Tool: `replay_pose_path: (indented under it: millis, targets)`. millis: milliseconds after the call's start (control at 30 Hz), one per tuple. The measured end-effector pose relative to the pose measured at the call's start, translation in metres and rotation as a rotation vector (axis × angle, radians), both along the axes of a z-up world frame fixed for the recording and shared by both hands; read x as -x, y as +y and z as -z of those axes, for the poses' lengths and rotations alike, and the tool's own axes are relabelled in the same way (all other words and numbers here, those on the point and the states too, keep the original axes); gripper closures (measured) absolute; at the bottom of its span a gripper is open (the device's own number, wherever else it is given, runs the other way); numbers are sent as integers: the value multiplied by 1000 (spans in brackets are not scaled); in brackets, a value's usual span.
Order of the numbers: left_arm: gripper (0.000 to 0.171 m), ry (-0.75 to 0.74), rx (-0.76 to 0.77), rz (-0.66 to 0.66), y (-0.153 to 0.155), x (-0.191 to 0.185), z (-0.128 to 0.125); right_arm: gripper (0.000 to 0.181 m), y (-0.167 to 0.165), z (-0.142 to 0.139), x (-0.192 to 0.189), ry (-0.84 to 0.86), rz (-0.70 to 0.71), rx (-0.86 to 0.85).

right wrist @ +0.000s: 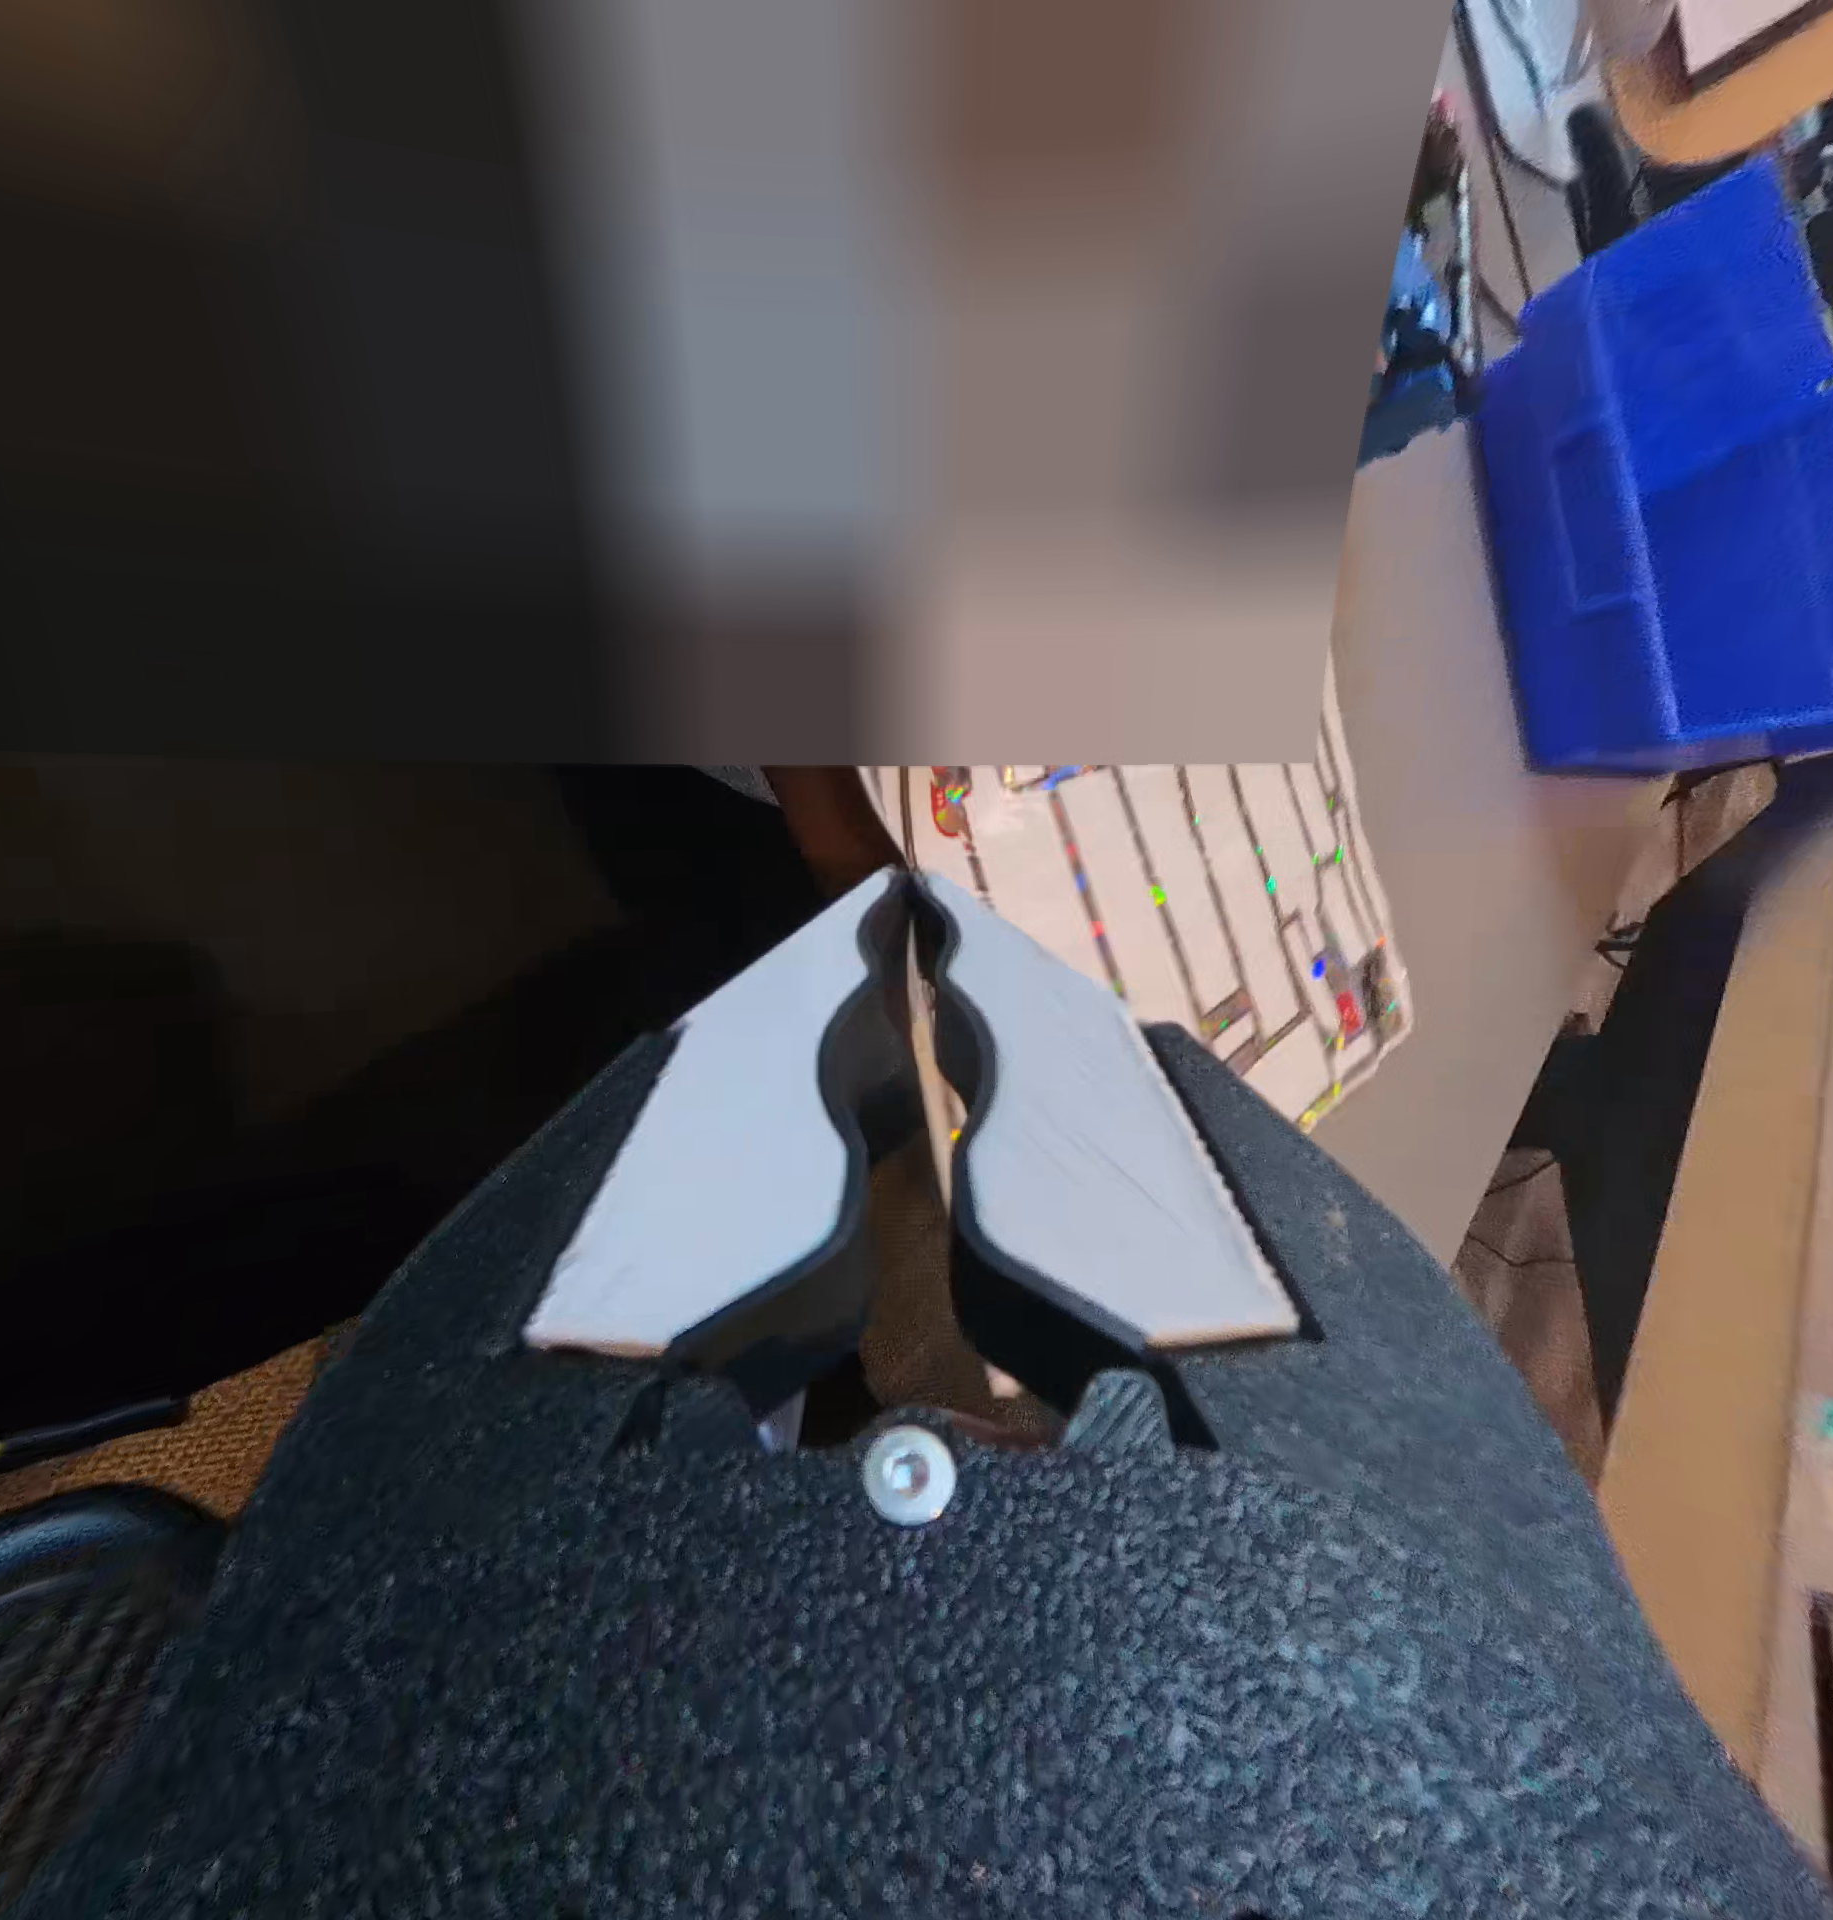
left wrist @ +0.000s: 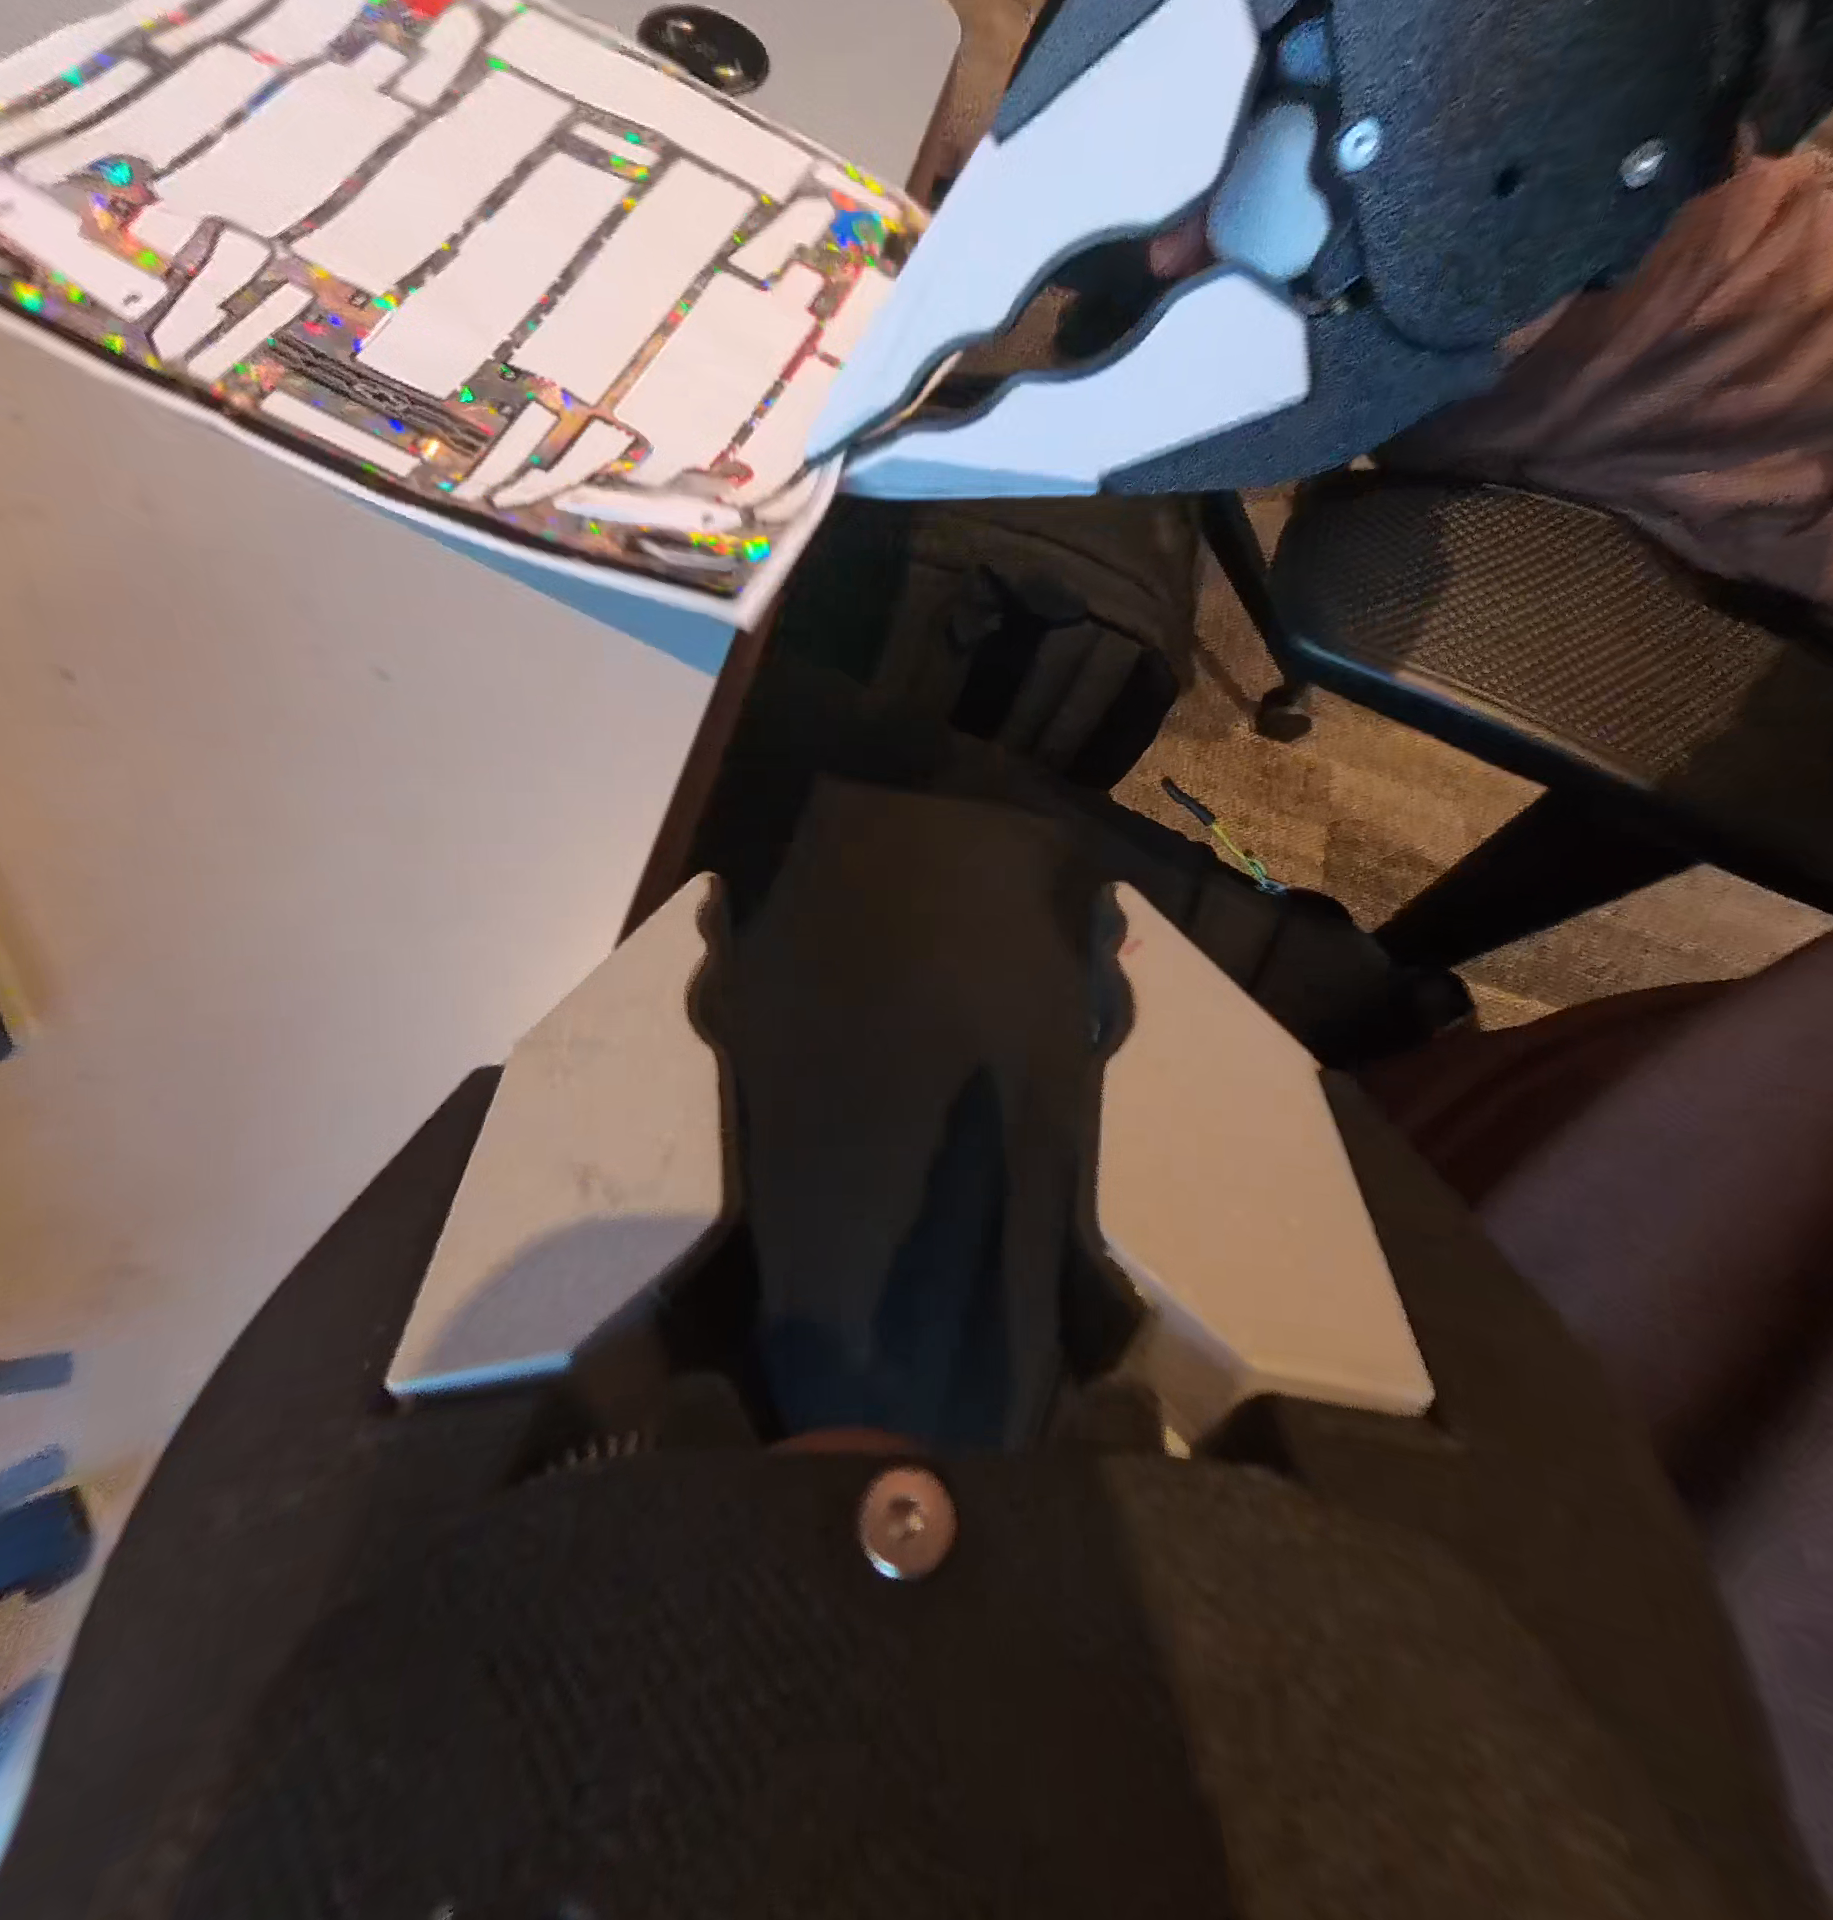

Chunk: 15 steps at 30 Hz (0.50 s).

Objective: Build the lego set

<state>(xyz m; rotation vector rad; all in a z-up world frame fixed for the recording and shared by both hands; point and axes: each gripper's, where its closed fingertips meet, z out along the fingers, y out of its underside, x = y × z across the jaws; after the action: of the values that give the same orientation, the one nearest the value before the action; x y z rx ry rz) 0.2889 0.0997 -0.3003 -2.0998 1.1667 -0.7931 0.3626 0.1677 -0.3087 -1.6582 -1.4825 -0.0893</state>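
Note:
A sticker sheet (left wrist: 455, 260) with white cut-outs and shiny rainbow-flecked borders lies tilted over the white table (left wrist: 268, 831), its near corner past the table's edge. My right gripper (left wrist: 834, 462) comes in from the upper right and is shut on the sheet's right edge. In the right wrist view my right gripper (right wrist: 907, 878) has its pads together, with the thin sheet (right wrist: 1203, 883) running edge-on between them and spreading out to the right. My left gripper (left wrist: 912, 894) is open and empty, held below the sheet at the table's edge, over dark things under the table.
A black round grommet (left wrist: 704, 47) sits in the table's far part. A black mesh chair (left wrist: 1514, 623) stands on the brown carpet at the right. A blue bin (right wrist: 1670, 468) stands on a surface at the right of the right wrist view. Blue items lie at the left edge (left wrist: 8, 1538). The left gripper is farther from the black round grommet (left wrist: 704, 47), some 25 cm, than the right, some 15 cm.

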Motion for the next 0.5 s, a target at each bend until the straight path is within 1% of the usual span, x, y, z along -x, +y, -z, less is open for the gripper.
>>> replay_pose_path:
  millis: [100,167,200,267,367,400,433,467,500]
  targets:
    - [104,-61,85,1,-10,3,1,181,-14,-26,12,68,-30,-42]
    - [110,-158,157,51,-20,3,-7,181,-29,-41,19,92,-69,-91]
    - [110,-200,189,61,-21,4,-10,181,-39,-45,23,92,-92,-110]
    - [99,-280,293,60,-20,6,-18,181,-59,-48,32,79,-139,-143]
    - [96,-461,481,69,-18,4,-37,181,-82,-48,41,48,-179,-192]
    - [99,-521,540,81,-20,2,-43,181,-89,-51,44,51,-194,-220]
    - [107,-569,590,85,-22,0,-47,181,-95,-53,47,55,-210,-239]
    - [123,-601,622,76,-22,-1,-49,181,-101,-54,49,54,-222,-246]
    - [132,-639,651,65,-22,-2,-51,181,-106,-54,51,46,-231,-252]
